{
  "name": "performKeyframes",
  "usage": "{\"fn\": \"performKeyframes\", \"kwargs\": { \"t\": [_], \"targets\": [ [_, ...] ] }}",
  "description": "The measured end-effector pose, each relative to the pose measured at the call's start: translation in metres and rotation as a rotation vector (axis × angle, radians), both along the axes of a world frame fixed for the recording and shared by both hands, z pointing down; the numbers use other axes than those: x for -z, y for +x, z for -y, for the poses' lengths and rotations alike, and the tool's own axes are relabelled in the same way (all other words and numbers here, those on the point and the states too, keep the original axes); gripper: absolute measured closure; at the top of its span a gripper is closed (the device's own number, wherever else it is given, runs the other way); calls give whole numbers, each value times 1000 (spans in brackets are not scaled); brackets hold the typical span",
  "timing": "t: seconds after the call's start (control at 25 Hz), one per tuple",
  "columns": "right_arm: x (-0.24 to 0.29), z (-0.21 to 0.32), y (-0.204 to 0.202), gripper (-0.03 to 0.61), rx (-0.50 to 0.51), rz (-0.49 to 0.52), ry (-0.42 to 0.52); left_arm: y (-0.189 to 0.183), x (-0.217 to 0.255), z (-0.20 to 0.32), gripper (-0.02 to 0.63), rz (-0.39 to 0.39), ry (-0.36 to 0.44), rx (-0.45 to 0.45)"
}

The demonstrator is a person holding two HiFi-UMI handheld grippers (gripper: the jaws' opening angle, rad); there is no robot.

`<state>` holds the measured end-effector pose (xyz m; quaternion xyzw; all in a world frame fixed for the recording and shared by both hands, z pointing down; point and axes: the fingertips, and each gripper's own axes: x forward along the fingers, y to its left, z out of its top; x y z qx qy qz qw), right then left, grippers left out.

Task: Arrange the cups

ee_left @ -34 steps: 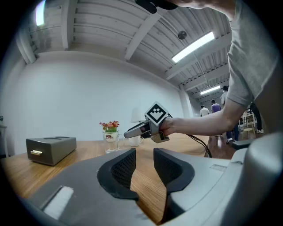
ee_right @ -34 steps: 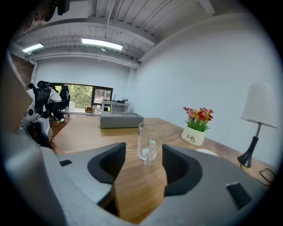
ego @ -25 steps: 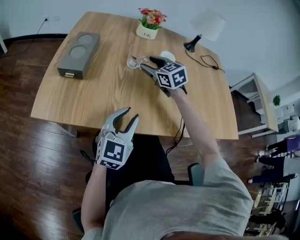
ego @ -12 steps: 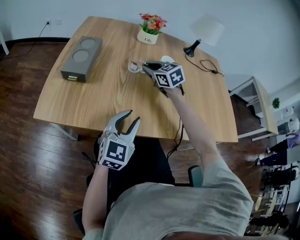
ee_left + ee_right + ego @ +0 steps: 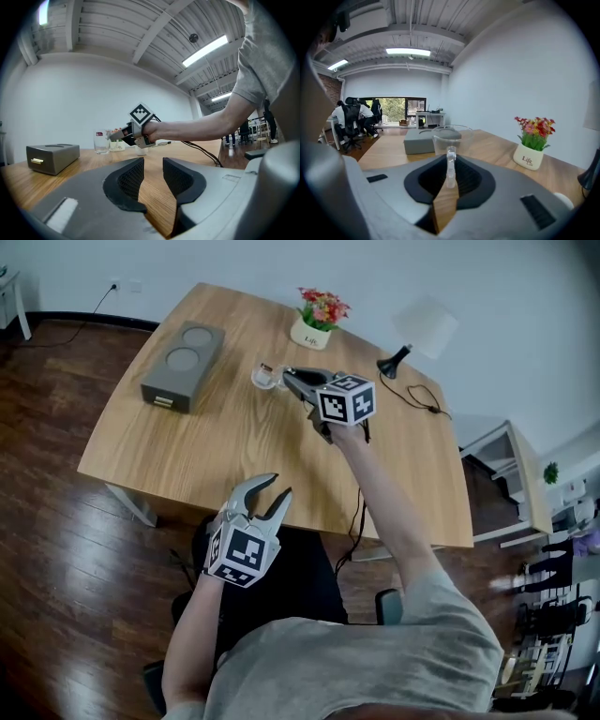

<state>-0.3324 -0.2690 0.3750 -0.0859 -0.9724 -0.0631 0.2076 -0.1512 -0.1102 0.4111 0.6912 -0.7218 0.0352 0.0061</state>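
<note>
Glass handle pinched between the pressed-together jaws of the right gripper [image 5: 450,174]: the clear cup [image 5: 449,135] stands just past their tips, upright, mouth up, its handle pointing back into the jaws. Beyond it lies a grey box [image 5: 184,352], with a flower pot [image 5: 317,322] off to the side. The left gripper [image 5: 269,491] hangs at the near edge of the wooden table [image 5: 216,446], jaws spread, well apart from the cup.

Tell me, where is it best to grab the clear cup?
Take the clear cup by its handle, from the side it sticks out on. It's a thin upright strip that fits between jaws; the body is wide and round. The right gripper pinches it there.
</note>
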Motion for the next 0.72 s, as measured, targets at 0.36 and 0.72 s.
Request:
{"fn": "performKeyframes", "kwargs": {
  "t": [0.36,0.72],
  "targets": [
    [35,-48,-103,523,115,36,-17,-3,3,-1,494,-51,31,-4],
    [22,-55,-176,523,98,-22,-49,-3,7,-3,493,-83,53,-13]
  ]
}}
